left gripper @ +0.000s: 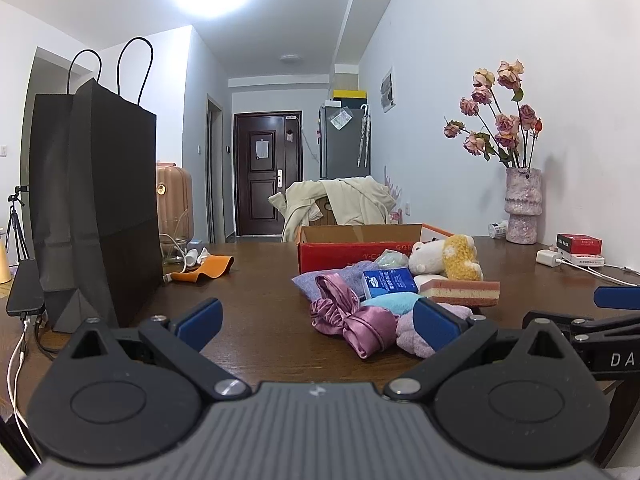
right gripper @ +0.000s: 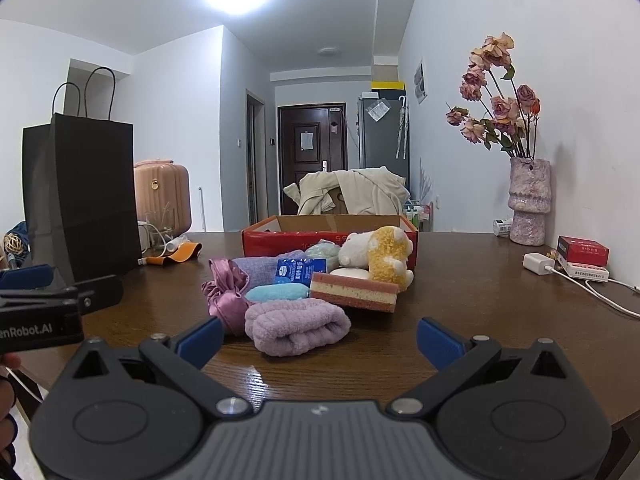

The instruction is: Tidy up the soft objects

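From the left wrist, the left gripper (left gripper: 316, 320) gapes empty, the soft pile's satin pouch (left gripper: 352, 320) ahead-right; from the right wrist, the right gripper (right gripper: 320, 340) gapes empty too, probably nearer the lilac towel (right gripper: 298, 330), lying crosswise just beyond its left finger.

Left gripper (left gripper: 318, 322) and right gripper (right gripper: 320, 340) level, fingers spread wide, empty

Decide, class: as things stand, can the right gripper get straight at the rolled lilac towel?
Probably yes. The right gripper is open and the lilac towel lies nearest on the table, directly ahead between its fingers, with nothing in front; the sponge sits behind.
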Tool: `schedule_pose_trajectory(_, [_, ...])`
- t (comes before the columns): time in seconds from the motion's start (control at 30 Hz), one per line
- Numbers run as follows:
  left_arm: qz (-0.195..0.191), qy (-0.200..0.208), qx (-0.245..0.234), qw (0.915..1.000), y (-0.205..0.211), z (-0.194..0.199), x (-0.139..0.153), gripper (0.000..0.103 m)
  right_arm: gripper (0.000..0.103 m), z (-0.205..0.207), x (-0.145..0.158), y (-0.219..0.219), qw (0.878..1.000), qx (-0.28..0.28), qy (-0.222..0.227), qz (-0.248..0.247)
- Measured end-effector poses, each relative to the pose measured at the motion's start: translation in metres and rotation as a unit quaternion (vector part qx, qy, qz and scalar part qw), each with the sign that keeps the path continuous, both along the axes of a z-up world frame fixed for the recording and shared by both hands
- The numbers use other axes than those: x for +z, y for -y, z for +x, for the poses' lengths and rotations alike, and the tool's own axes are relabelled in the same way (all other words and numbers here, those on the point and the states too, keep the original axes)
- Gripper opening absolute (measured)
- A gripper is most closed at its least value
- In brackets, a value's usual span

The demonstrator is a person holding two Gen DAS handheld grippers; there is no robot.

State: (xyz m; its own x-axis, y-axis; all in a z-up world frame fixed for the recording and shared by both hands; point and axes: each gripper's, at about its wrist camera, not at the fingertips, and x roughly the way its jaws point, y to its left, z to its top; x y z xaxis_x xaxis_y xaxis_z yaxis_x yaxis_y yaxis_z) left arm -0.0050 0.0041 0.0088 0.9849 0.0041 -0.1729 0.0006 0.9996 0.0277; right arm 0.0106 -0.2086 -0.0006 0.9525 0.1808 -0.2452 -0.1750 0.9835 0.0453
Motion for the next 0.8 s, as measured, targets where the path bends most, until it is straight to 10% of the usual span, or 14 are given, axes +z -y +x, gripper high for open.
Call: schedule_pose_trajectory(0.8, [0.001, 0.002, -0.001, 1.0000, -0.0002, -0.0006, 0.0024, 0.103, 0.103, 0.0008, 0.0004, 0.0017, 1.000, -0.001, 0.000, 0.002])
